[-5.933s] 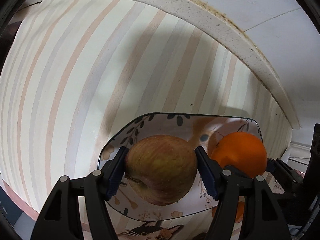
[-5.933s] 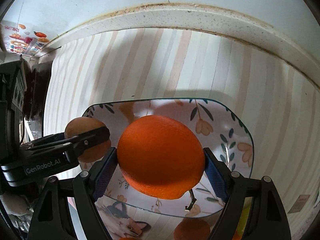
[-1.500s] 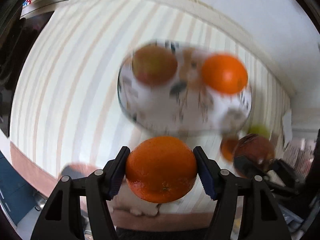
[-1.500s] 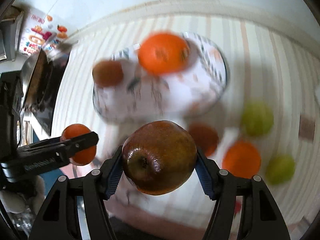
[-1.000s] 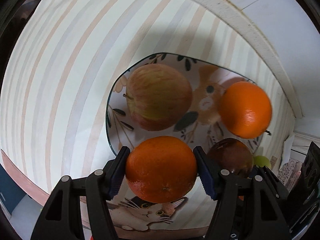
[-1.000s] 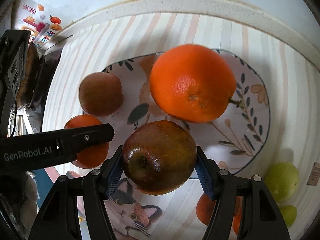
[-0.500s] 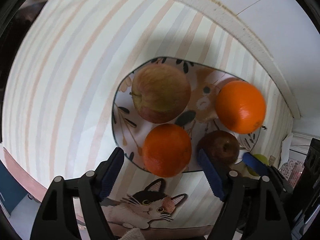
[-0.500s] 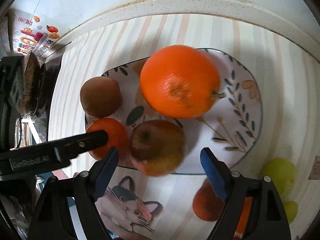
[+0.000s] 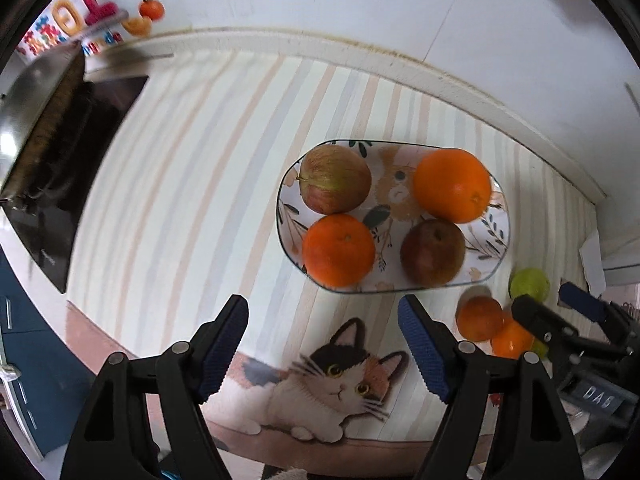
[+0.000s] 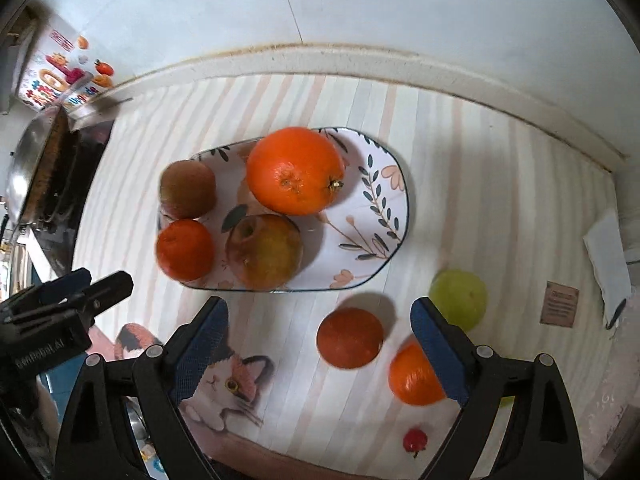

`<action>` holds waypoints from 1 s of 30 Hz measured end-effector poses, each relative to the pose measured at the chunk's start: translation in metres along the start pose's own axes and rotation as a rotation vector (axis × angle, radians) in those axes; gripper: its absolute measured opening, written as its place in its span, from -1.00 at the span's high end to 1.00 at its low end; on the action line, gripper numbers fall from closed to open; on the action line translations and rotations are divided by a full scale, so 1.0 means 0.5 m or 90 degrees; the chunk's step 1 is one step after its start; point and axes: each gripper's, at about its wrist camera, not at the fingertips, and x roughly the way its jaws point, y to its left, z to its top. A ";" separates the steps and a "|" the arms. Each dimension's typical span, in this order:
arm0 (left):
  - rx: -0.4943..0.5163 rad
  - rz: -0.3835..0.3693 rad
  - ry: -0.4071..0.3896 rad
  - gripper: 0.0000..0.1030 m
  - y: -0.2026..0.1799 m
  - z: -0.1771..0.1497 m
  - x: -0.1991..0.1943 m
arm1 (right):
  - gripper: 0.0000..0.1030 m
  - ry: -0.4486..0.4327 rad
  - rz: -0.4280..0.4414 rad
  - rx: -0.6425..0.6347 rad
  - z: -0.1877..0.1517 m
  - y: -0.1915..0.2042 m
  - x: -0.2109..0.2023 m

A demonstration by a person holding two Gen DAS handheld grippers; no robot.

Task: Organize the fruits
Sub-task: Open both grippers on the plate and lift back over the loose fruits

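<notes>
A flowered plate holds a pale apple, a big orange, a small orange and a dark red apple. My left gripper is open and empty, raised over the mat in front of the plate. My right gripper is open and empty, above loose fruit: a reddish orange, an orange and a green fruit. The right gripper also shows in the left wrist view.
A striped mat with a cat picture covers the counter. A pan sits on a black stove at the left. A small red fruit lies near the front edge. White paper lies at the right.
Both grippers let go of the small orange and the dark apple, which now rest on the plate. Both have opened and pulled back and up from the plate.
</notes>
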 end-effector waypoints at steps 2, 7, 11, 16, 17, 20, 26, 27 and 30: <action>0.002 -0.005 -0.011 -0.48 -0.001 -0.012 -0.021 | -0.84 -0.015 0.000 -0.008 -0.012 0.007 -0.030; 0.008 -0.018 -0.039 -0.48 -0.011 -0.045 -0.077 | -0.84 -0.047 0.008 -0.028 -0.041 0.031 -0.100; 0.015 -0.024 -0.063 -0.48 -0.016 -0.067 -0.117 | -0.84 -0.066 0.017 -0.035 -0.066 0.044 -0.148; 0.020 -0.033 -0.090 -0.48 -0.021 -0.092 -0.166 | -0.84 -0.091 0.021 -0.040 -0.091 0.051 -0.199; 0.022 -0.033 -0.095 -0.48 -0.023 -0.096 -0.174 | -0.84 -0.094 0.025 -0.040 -0.096 0.052 -0.209; 0.023 -0.039 -0.105 -0.48 -0.025 -0.102 -0.195 | -0.84 -0.104 0.026 -0.046 -0.110 0.056 -0.236; 0.026 -0.043 -0.125 -0.48 -0.031 -0.115 -0.228 | -0.84 -0.122 0.034 -0.048 -0.128 0.058 -0.271; 0.026 -0.045 -0.127 -0.48 -0.032 -0.117 -0.231 | -0.84 -0.124 0.038 -0.046 -0.131 0.057 -0.276; 0.026 -0.050 -0.130 -0.48 -0.037 -0.119 -0.236 | -0.84 -0.127 0.050 -0.042 -0.133 0.054 -0.285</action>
